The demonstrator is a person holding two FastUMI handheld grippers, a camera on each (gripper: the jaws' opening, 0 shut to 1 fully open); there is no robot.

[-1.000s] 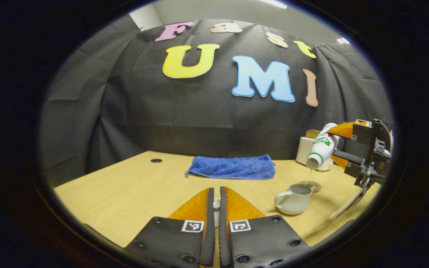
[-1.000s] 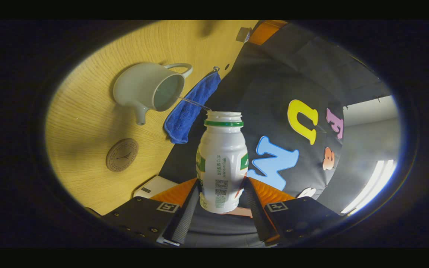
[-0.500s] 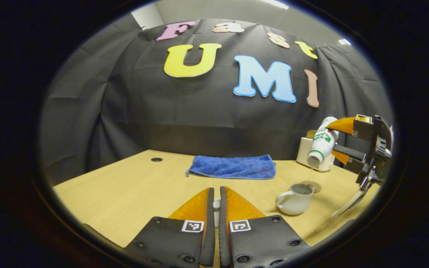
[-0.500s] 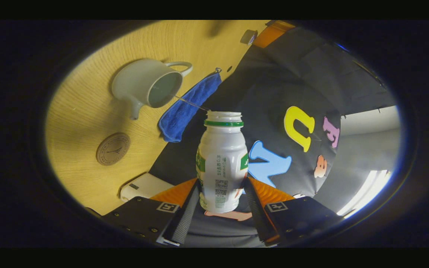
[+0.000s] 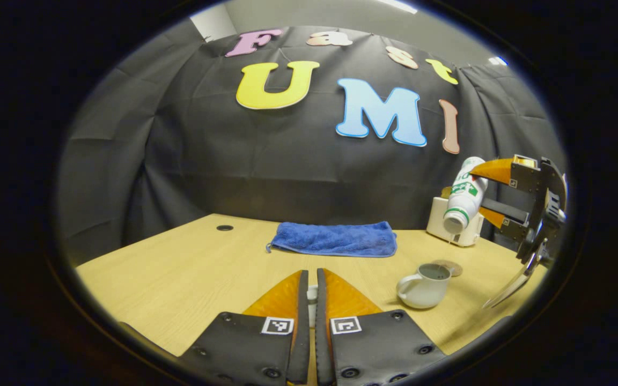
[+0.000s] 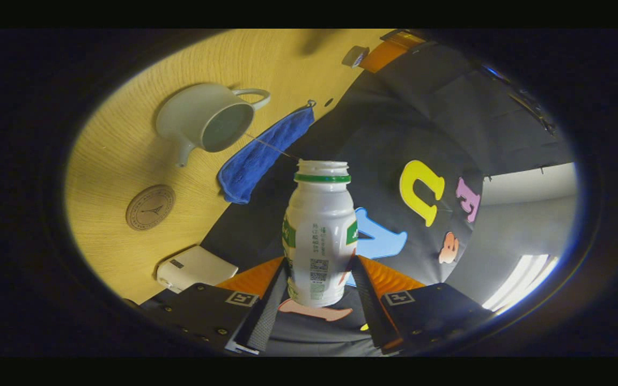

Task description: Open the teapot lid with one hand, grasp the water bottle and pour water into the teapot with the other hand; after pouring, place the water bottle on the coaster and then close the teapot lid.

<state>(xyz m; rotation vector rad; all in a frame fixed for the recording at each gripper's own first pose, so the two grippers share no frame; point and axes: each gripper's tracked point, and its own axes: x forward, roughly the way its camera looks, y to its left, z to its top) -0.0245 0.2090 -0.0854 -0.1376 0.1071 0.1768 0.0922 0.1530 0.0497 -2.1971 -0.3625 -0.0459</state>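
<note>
Above the open teapot (image 6: 207, 120) on the desk (image 5: 191, 268), our right gripper (image 6: 317, 300) clamps the tilted water bottle (image 6: 319, 236), trickling; left gripper (image 5: 309, 300) pinches something white, likely the lid. Coaster (image 6: 149, 207) and lid-closing remain.

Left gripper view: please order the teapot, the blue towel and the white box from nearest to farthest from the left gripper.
1. teapot: nearest to the left gripper, ahead on its right, lid off.
2. blue towel: farther back, straight ahead near the wall.
3. white box: farthest, in the right rear corner, behind the tilted water bottle.
</note>
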